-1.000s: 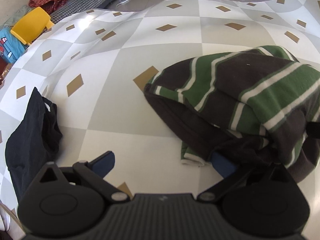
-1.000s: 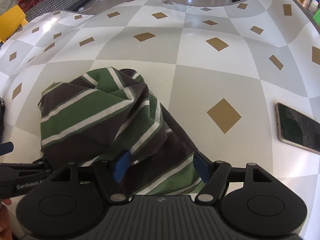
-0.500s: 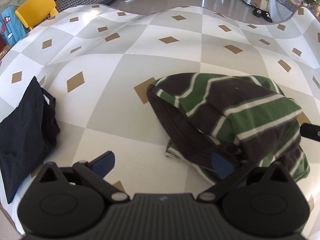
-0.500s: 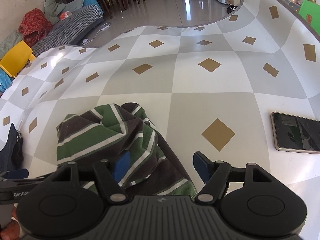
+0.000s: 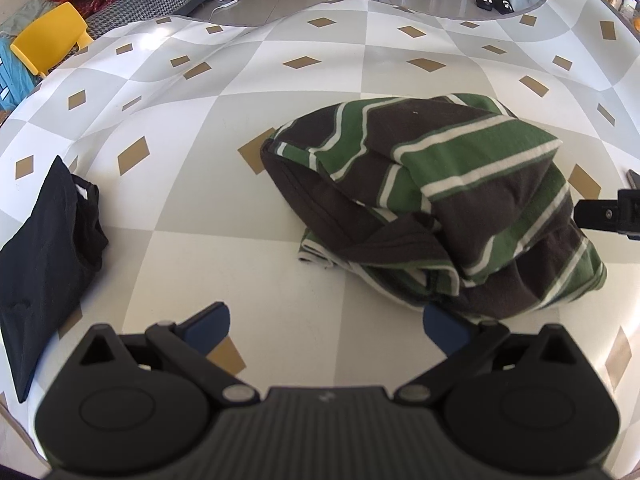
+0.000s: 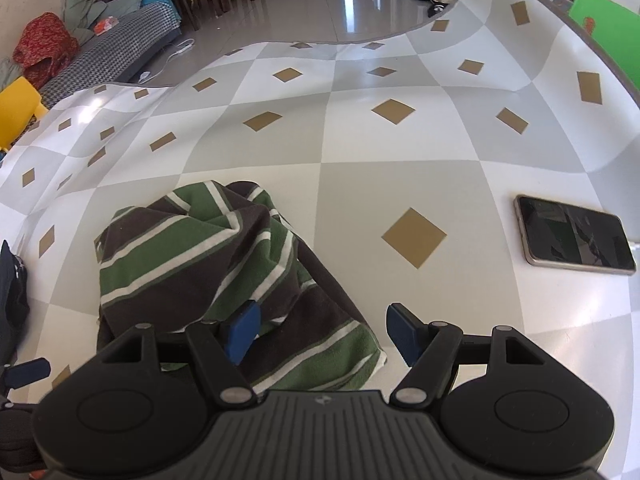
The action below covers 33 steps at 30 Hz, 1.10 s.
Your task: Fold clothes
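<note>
A green, brown and white striped garment (image 5: 436, 204) lies bunched in a heap on the checkered tablecloth (image 5: 224, 216). My left gripper (image 5: 326, 326) is open just in front of the heap's near left edge, holding nothing. In the right wrist view the same striped garment (image 6: 208, 264) fills the lower left. My right gripper (image 6: 320, 332) is open over the heap's near right corner, its left pad (image 6: 242, 330) above the cloth, with nothing pinched. The right gripper's tip shows at the right edge of the left wrist view.
A folded dark garment (image 5: 40, 248) lies at the table's left edge. A phone (image 6: 576, 236) lies flat on the right. Beyond the table are a yellow chair (image 5: 48, 44), a sofa with a red cloth (image 6: 44, 48) and a tiled floor.
Both grippers have drawn back and up from the striped garment, which now lies free in a heap. The left gripper's right pad no longer touches the cloth.
</note>
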{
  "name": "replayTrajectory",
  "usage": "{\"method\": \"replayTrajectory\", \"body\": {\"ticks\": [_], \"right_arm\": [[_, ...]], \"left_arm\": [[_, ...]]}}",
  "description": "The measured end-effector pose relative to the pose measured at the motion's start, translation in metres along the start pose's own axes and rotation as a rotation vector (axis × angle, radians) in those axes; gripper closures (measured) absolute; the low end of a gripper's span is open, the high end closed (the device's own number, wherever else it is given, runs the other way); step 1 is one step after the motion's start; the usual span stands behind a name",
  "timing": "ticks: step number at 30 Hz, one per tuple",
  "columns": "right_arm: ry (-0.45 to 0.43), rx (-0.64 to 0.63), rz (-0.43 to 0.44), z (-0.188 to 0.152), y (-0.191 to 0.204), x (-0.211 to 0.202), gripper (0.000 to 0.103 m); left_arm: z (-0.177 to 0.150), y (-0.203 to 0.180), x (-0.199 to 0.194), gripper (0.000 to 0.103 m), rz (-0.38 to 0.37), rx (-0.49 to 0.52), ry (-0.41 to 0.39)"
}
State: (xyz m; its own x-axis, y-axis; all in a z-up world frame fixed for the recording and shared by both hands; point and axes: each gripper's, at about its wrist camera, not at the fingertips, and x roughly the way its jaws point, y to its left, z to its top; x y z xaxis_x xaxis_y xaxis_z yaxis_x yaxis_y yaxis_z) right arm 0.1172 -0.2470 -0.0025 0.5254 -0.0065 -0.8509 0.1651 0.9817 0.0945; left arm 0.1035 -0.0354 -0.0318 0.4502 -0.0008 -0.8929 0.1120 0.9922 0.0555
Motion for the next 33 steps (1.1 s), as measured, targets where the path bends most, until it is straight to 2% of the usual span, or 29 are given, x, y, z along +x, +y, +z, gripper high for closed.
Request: {"method": "replayTrajectory", "body": {"ticks": [4, 10, 18, 26, 33], "right_arm": [[0.032, 0.023, -0.007, -0.014, 0.002, -0.004, 0.034], [0.053, 0.053, -0.084, -0.036, 0.008, -0.009, 0.034], [0.109, 0.121, -0.044, -0.059, 0.006, -0.010, 0.034], [0.110, 0.178, -0.053, -0.078, 0.004, -0.015, 0.034], [0.074, 0.150, -0.034, -0.084, 0.009, -0.023, 0.034]], "left_arm": [[-0.006, -0.003, -0.003, 0.000, 0.003, 0.024, -0.001], [-0.015, -0.001, -0.005, 0.000, 0.007, 0.022, 0.000], [-0.030, 0.001, -0.007, 0.000, 0.026, 0.023, -0.003], [-0.044, 0.004, -0.015, 0.000, 0.007, 0.022, -0.020], [-0.054, 0.011, -0.015, 0.000, 0.011, 0.006, -0.016]]}}
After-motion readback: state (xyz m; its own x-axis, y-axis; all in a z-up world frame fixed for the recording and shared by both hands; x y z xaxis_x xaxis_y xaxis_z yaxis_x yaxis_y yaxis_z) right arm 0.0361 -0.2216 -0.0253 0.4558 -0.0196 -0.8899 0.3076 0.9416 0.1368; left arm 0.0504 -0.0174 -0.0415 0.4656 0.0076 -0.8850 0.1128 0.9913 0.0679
